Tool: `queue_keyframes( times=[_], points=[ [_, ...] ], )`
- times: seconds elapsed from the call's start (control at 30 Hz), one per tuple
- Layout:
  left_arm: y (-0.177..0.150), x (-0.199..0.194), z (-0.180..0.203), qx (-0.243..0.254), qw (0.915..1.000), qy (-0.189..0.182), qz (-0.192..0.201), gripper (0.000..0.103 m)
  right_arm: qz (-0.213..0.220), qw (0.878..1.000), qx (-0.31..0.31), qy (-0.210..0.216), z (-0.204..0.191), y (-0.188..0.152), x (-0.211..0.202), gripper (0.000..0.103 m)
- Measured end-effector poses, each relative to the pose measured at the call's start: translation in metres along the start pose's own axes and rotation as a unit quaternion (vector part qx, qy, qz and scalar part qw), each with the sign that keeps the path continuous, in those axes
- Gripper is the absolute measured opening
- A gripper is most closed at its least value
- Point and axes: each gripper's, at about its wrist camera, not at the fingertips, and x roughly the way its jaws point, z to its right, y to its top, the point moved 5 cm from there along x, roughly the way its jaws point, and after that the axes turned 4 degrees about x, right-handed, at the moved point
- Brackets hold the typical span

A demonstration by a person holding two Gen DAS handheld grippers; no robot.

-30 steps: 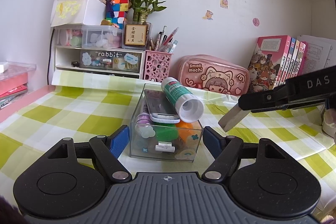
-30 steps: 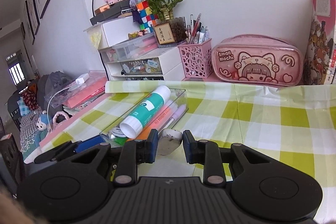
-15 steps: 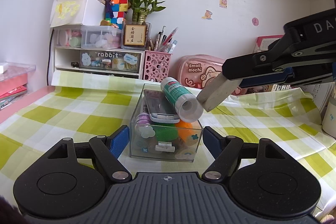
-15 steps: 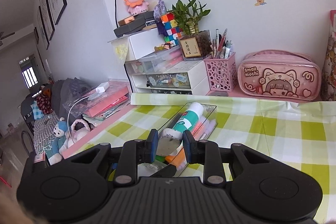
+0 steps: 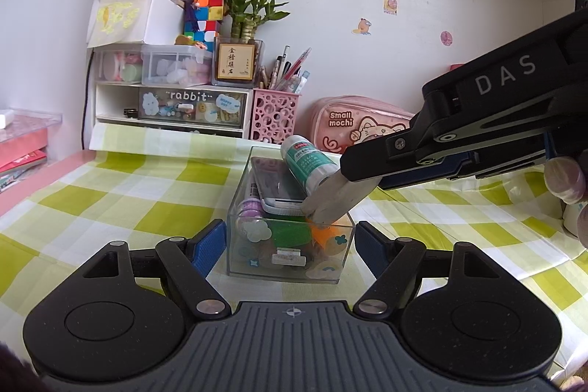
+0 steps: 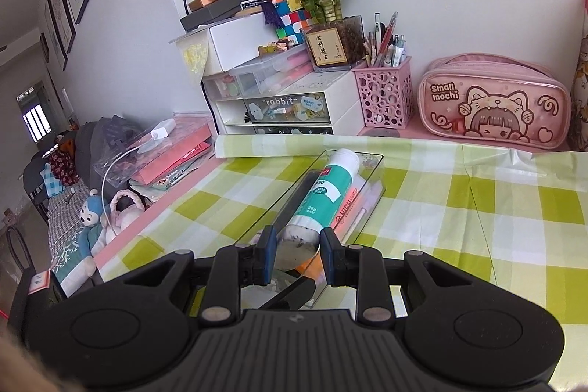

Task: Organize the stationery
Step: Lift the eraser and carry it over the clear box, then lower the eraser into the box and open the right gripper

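Observation:
A clear plastic box (image 5: 290, 261) stands on the green checked cloth. My left gripper (image 5: 290, 241) is shut on it, one blue pad against each side wall. Across the box's top lies a green-and-white glue stick (image 5: 308, 160), over a flat grey case (image 5: 277, 186) and an orange highlighter (image 6: 349, 208). My right gripper (image 6: 296, 252) reaches in from the right, shut on a grey-white eraser (image 5: 330, 201). The eraser (image 6: 296, 243) hangs over the box's near end, right at the lower end of the glue stick (image 6: 327, 190).
Along the back wall stand a white drawer unit (image 5: 183, 105), a pink pen holder (image 5: 273, 114) and a pink pencil case (image 5: 360, 123). A gloved finger (image 5: 564, 179) shows at the right. Pink books (image 6: 172, 157) lie at the table's left edge, with soft toys below.
My right gripper has carried the eraser leftward from the open cloth to above the near end of the box. The left gripper and the box have stayed put.

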Motion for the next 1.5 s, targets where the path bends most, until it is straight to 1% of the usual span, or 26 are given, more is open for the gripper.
queue_keyframes(
  times=[0.33,0.47,0.57,0.63,0.77,0.8,0.87,0.9,0.97,1.03,1.1,1.17,1.27,1.33,1.43,1.5],
  points=[
    [0.0,0.0,0.0,0.0,1.0,0.0,0.0,0.075,-0.003,1.0,0.0,-0.007,-0.003,0.0,0.004,0.029],
    [0.0,0.0,0.0,0.001,1.0,0.001,-0.001,0.075,-0.008,1.0,-0.019,-0.021,-0.009,0.0,0.007,0.029],
    [0.001,0.002,0.002,0.007,0.9999,0.005,-0.01,0.075,-0.025,0.999,-0.028,-0.036,-0.012,0.003,0.009,0.029],
    [0.001,0.005,0.001,0.006,0.9997,0.008,-0.022,0.075,-0.034,0.998,-0.03,-0.043,-0.013,0.005,0.01,0.029],
    [0.0,0.01,-0.001,0.002,0.9989,0.008,-0.047,0.077,-0.032,0.998,-0.039,-0.031,-0.012,0.005,0.01,0.031],
    [0.001,0.01,-0.001,0.004,0.9987,0.007,-0.05,0.08,-0.036,0.999,-0.033,-0.022,-0.01,0.004,0.008,0.033],
    [0.0,0.012,-0.001,0.007,0.9983,0.004,-0.058,0.082,-0.042,0.999,-0.019,0.001,-0.003,0.003,0.001,0.045],
    [0.0,0.012,-0.001,0.007,0.9979,0.004,-0.064,0.084,-0.04,0.999,-0.016,0.006,0.001,0.003,-0.004,0.049],
    [0.0,0.012,-0.001,0.011,0.9967,0.009,-0.08,0.086,-0.028,0.999,-0.018,0.0,0.01,0.003,-0.019,0.063],
    [0.0,0.008,-0.003,0.012,0.9956,0.013,-0.092,0.087,-0.013,1.0,-0.016,-0.011,0.02,0.004,-0.033,0.071],
    [0.002,0.002,-0.005,0.004,0.9949,0.011,-0.101,0.093,-0.003,1.0,-0.011,-0.019,0.03,0.002,-0.047,0.074],
    [0.005,-0.003,-0.003,-0.002,0.9939,0.01,-0.11,0.096,0.004,1.0,-0.005,-0.027,0.038,-0.001,-0.059,0.08],
    [0.011,-0.005,0.004,0.01,0.9928,0.02,-0.117,0.097,0.015,0.999,0.008,-0.045,0.051,-0.005,-0.073,0.082],
    [0.015,-0.001,0.006,0.015,0.992,0.029,-0.122,0.097,0.025,0.999,0.026,-0.041,0.058,-0.005,-0.08,0.082],
    [0.018,0.003,0.003,-0.009,0.9905,0.034,-0.133,0.096,0.034,0.998,0.042,-0.03,0.061,-0.004,-0.083,0.083],
    [0.02,0.003,0.003,-0.012,0.9911,0.033,-0.128,0.096,0.033,0.998,0.038,-0.026,0.06,-0.006,-0.083,0.083]
  ],
)
